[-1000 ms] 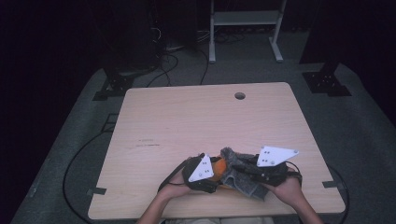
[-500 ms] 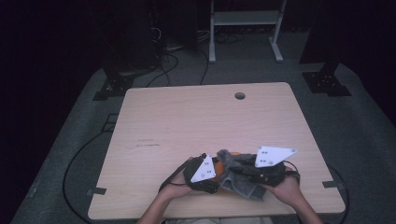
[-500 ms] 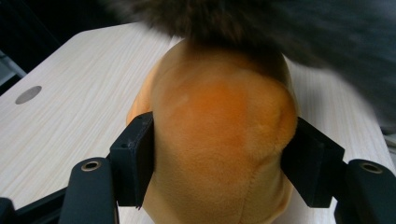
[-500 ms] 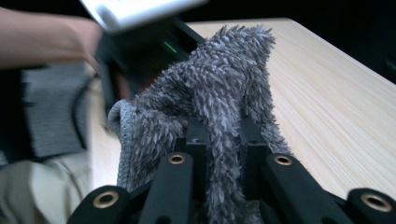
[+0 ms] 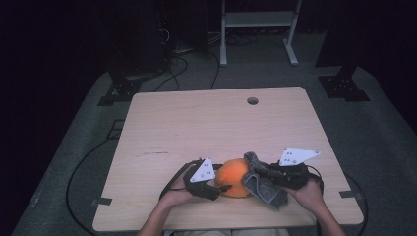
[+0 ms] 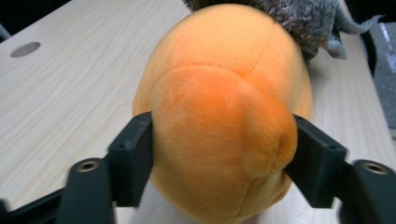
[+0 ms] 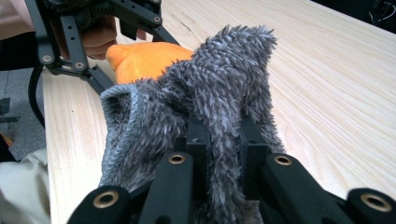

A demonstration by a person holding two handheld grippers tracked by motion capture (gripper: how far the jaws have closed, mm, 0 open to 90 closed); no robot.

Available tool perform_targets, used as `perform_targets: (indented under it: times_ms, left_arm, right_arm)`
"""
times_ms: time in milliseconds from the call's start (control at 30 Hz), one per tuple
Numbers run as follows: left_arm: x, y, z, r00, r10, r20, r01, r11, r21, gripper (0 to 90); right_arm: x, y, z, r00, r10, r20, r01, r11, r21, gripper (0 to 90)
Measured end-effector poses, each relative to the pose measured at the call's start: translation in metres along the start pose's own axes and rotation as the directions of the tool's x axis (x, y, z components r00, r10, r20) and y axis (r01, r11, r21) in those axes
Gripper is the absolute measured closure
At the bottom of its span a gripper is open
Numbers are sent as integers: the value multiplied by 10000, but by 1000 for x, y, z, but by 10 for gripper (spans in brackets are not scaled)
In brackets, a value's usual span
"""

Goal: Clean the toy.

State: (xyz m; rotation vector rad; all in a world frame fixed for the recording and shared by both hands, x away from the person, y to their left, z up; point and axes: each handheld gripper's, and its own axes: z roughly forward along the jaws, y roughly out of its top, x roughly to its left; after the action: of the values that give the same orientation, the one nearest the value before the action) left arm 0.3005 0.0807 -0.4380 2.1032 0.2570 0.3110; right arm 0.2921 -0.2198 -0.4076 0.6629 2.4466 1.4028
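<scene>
My left tool [image 6: 219, 154] has its two black jaws set either side of the orange plush ball [image 6: 224, 116], their pads against its soft flanks at about its widest part; the jaws have just been opening a little, with the ball between them and bulging toward me past the pads; beyond that tool's tips the ball rests on the pale wooden tabletop [image 6: 70, 79], and past the ball's far side lies grey fur. My right tool [image 7: 219, 140] is clamped tight on a fold of the grey furry cloth [image 7: 205, 93], the jaws nearly together with the pile squeezed between them; the cloth rises ahead of the jaws and drapes to their left; just past it sits the orange ball, touching the cloth, with my other tool beyond that. From above, the left tool [image 5: 209, 179] and right tool [image 5: 275, 174] face each other across the ball [image 5: 233, 176], near the tabletop's [image 5: 206, 123] edge closest to me; the cloth [image 5: 263, 184] hangs from the right tool against the ball's side.
</scene>
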Motion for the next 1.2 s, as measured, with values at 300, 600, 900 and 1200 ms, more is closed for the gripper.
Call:
perform_targets:
  times_ms: [300, 600, 900, 1200]
  left_arm:
    - [10, 11, -11, 9887, -1427, 465, 1457, 9869, -687, 310]
    - [9, 9, -10, 9890, -1401, 466, 1414, 9896, -258, 343]
    - [4, 10, -9, 9902, -1094, 866, 1109, 9937, -129, 327]
    - [13, 14, 3, 9459, -2801, 1639, 2674, 9589, 953, 61]
  right_arm:
    - [23, 14, 8, 9933, -1129, 228, 1129, 9936, 22, 777]
    - [-4, -25, 1, 9995, 76, 301, -110, 9936, 1120, 776]
    - [2, 4, 0, 9980, 113, -617, -122, 9998, -154, 776]
    - [16, -7, 2, 9919, -448, -1186, 520, 9969, 582, 775]
